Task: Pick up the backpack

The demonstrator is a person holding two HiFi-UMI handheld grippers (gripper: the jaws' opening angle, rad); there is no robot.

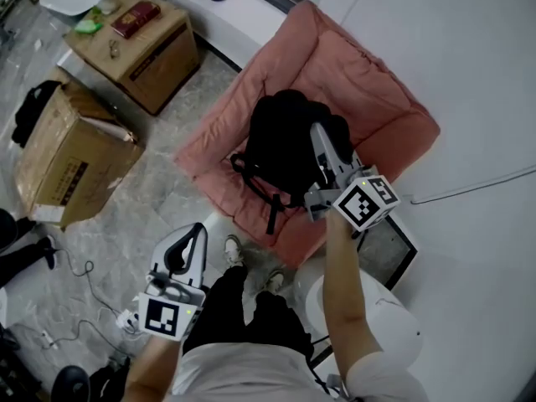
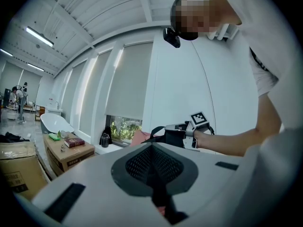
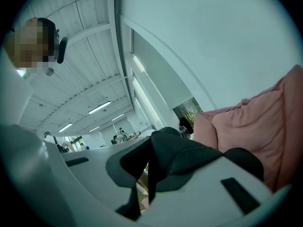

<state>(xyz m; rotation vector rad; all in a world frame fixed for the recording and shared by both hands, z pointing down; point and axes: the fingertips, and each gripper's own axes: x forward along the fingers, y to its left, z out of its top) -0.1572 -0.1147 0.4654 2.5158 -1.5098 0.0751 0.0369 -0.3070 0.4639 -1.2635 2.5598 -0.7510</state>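
Observation:
A black backpack [image 1: 280, 145] rests on a big pink cushion [image 1: 343, 65] on the floor. My right gripper [image 1: 322, 141] reaches over the bag's right side and is shut on a fold of its black strap fabric [image 3: 177, 150]. The pink cushion [image 3: 255, 122] shows behind it in the right gripper view. My left gripper [image 1: 196, 229] hangs lower left, near the person's legs and apart from the bag. Its jaws are shut with nothing between them [image 2: 154, 167]. From the left gripper view the backpack [image 2: 171, 137] and the right gripper's marker cube [image 2: 199, 118] appear straight ahead.
A torn cardboard box [image 1: 71, 157] lies at the left. Behind it is another box [image 1: 155, 57] with a red book [image 1: 136, 17] on top. Cables [image 1: 79, 308] trail over the grey floor. A white round object [image 1: 381, 321] sits by the person's right side. White wall runs along the right.

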